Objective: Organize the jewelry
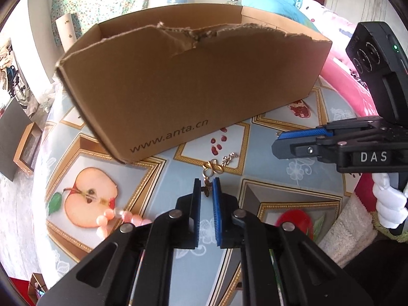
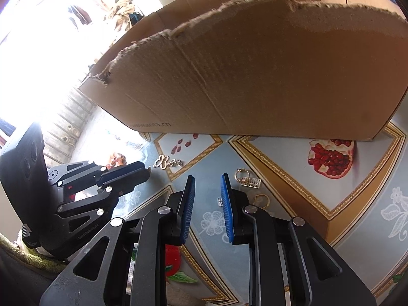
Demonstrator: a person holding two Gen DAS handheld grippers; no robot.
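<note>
Item: gold bracelet (image 1: 213, 169) on the table (image 1: 158, 178), its small charm end caught between the tips of the left claw (image 1: 206, 191), which grasps it; the chain runs straight ahead of that claw toward the cardboard box (image 1: 193, 89). Left claw pitched steeply down, nearest. Right claw (image 2: 207, 193) off to its right, tilted down, released and empty; earrings (image 2: 248, 181) just beside its right finger.
</note>
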